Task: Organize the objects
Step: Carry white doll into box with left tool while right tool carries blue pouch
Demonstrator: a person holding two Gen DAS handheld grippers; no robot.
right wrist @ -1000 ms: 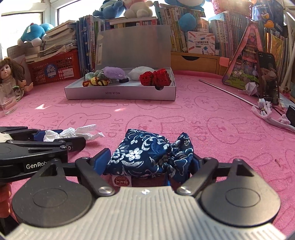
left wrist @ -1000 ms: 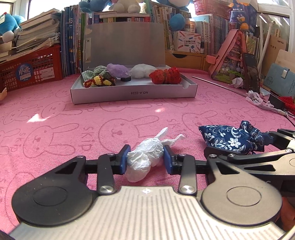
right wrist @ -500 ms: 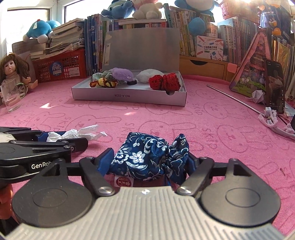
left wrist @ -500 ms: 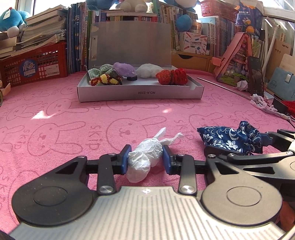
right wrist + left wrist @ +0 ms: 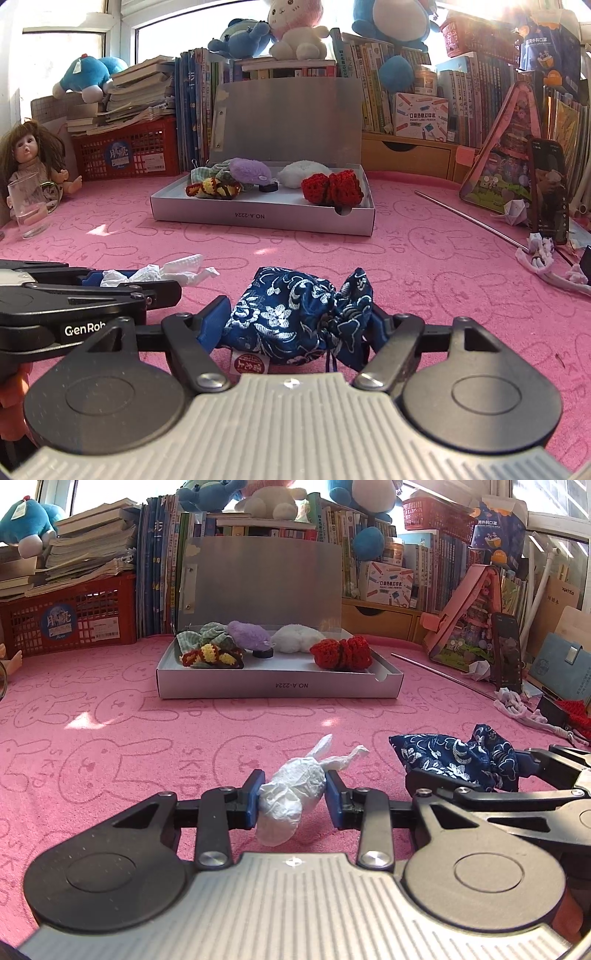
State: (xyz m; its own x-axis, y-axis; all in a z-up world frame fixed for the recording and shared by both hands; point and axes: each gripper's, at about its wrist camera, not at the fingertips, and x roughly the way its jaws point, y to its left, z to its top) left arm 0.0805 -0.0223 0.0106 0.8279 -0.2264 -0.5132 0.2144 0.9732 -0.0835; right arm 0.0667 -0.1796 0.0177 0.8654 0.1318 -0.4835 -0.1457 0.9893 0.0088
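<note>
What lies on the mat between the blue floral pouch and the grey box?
Nothing: in the right wrist view only bare pink mat separates the blue floral pouch from the grey box.

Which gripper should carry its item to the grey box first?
Left. The left gripper already pinches the white tissue wad, ready to carry to the grey box. The right gripper is closing around the blue pouch.
</note>
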